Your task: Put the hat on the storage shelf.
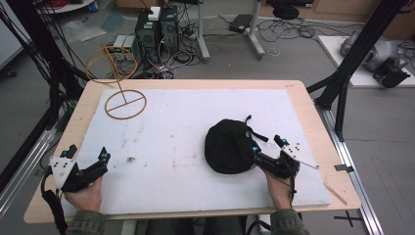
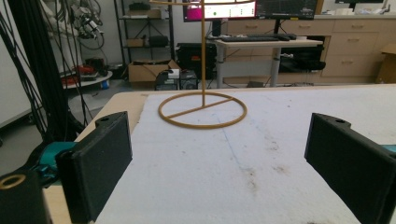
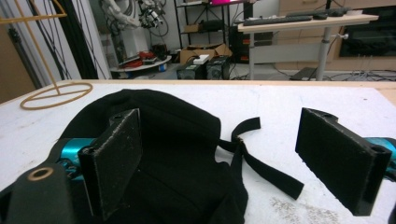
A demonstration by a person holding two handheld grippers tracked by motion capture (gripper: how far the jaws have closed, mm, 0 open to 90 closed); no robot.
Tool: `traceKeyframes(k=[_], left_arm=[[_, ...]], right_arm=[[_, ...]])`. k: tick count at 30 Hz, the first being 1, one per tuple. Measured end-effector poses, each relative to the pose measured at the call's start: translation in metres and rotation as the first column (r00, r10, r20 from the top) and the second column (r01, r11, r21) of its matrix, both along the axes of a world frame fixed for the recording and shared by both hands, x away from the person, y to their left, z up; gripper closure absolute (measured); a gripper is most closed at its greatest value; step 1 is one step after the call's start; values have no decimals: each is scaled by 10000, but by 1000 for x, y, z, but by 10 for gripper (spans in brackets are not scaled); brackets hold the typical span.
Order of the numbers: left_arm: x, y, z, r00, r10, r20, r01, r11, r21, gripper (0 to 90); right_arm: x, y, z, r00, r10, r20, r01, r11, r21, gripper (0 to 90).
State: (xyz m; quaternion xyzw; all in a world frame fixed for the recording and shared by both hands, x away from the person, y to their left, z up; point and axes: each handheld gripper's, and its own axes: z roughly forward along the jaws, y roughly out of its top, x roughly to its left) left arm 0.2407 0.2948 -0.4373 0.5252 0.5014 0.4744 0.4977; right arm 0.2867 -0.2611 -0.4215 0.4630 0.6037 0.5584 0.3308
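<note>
A black fabric cap with loose straps lies on the white foam board, right of centre. My right gripper is at the cap's right edge and stands open. In the right gripper view its jaws are wide apart: the left one hangs over the cap, the right one over bare board, with a strap lying between them. My left gripper rests open near the board's front left corner with nothing between its jaws. A gold wire stand stands at the far left, and its base ring lies ahead of the left gripper.
The foam board covers most of the wooden table. Black frame posts rise at the right side of the table. Cables and computer boxes sit on the floor beyond the far edge. Small dirt marks dot the board.
</note>
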Motion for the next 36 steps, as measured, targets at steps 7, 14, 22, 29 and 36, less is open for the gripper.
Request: traceKeyframes(k=[7, 14, 22, 29, 36], left_arm=[[1, 1, 0, 10000, 31, -31, -31, 10000, -3, 78], [1, -1, -1, 10000, -25, -60, 25, 10000, 32, 78], [-3, 0, 0, 9997, -240, 89, 240, 9997, 12, 78], [-4, 2, 0, 9998, -186, 51, 186, 9998, -30, 78], [-2, 0, -1, 9994, -354, 25, 354, 9993, -155, 78]], right_arm=[[3, 13, 0, 9974, 557, -459, -559, 9984, -31, 140], [9, 28, -1, 9893, 1112, -947, -1145, 9930, -300, 141], [19, 48, -5, 9766, 1601, -1433, -1723, 9820, -773, 141], [20, 55, -7, 9724, 1675, -1625, -1847, 9780, -966, 142], [19, 58, -9, 9636, 1714, -2052, -2015, 9700, -1359, 331]])
